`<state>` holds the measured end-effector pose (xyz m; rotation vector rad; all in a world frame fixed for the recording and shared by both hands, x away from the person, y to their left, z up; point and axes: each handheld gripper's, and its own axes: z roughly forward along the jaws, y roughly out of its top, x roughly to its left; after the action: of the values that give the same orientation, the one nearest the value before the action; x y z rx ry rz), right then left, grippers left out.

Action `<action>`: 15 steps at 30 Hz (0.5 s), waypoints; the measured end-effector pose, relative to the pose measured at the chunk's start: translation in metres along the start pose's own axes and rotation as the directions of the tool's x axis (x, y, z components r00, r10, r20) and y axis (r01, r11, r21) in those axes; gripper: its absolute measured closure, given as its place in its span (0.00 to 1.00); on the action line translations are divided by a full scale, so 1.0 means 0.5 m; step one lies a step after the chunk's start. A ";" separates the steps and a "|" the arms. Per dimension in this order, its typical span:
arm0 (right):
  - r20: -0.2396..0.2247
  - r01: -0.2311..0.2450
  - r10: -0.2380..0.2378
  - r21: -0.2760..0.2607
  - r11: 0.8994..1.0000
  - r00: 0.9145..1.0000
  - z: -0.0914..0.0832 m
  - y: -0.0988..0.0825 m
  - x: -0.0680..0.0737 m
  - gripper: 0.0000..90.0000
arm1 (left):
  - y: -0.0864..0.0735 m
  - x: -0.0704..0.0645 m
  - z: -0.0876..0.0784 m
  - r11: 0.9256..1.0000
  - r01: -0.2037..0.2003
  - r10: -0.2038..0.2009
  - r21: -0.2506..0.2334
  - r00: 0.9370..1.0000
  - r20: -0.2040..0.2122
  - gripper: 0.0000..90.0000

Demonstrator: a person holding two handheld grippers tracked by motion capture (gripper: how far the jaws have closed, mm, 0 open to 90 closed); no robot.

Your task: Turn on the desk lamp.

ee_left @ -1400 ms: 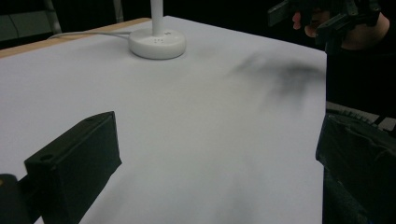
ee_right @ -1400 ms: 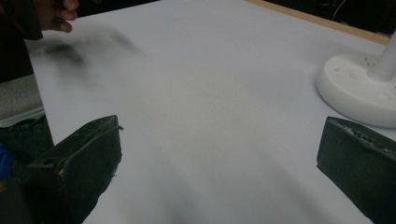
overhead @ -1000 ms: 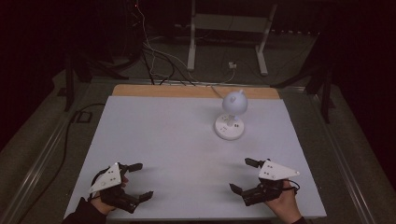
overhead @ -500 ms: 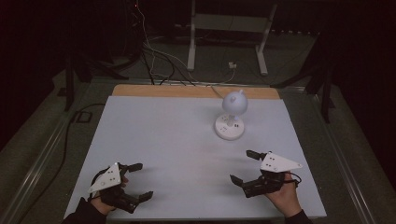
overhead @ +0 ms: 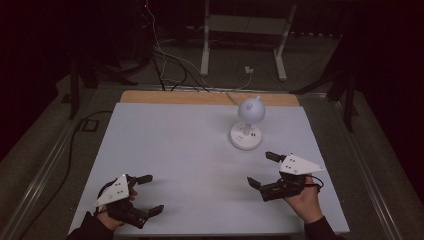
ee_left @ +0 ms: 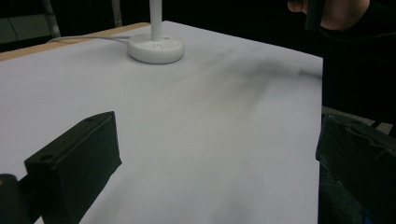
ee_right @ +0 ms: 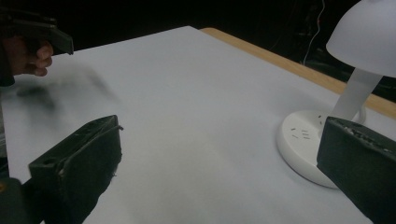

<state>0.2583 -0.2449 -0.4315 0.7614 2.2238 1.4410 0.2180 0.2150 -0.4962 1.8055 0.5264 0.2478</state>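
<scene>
With the lamp [overhead: 247, 125] standing just ahead of the right tongs [overhead: 261, 170] — both jaws spread wide, empty, like the left tongs [overhead: 148, 195] — I'd approach its base squarely, slowly.

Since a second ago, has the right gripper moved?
Yes. The right gripper has moved away from the table's near edge toward the lamp, jaws open.

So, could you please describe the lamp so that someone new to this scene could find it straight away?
Start at the white table with the wooden strip along its far edge. Right of the middle, near that far edge, stands the lamp, beyond the right hand-held gripper. It is small and all white, with a round base, a thin stem and a dome shade, the one thing standing on the table.
</scene>
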 end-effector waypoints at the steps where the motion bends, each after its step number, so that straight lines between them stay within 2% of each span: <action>1: 0.006 0.000 0.000 -0.001 1.000 1.000 0.002 0.001 -0.002 0.00 | 0.000 0.000 0.000 1.000 -0.001 0.001 0.001 1.000 0.000 0.00; 9: 0.021 -0.012 0.013 -0.002 1.000 1.000 0.013 0.014 -0.023 0.00 | 0.000 0.000 0.000 1.000 0.001 -0.001 0.004 1.000 0.002 0.00; 15: 0.056 -0.030 0.030 -0.009 1.000 0.998 0.026 0.026 -0.044 0.00 | 0.000 0.000 -0.001 1.000 0.002 -0.002 0.000 1.000 0.004 0.00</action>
<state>0.2859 -0.2452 -0.4240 0.8256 2.1715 1.4241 0.2177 0.2156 -0.4959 1.8050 0.5255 0.2428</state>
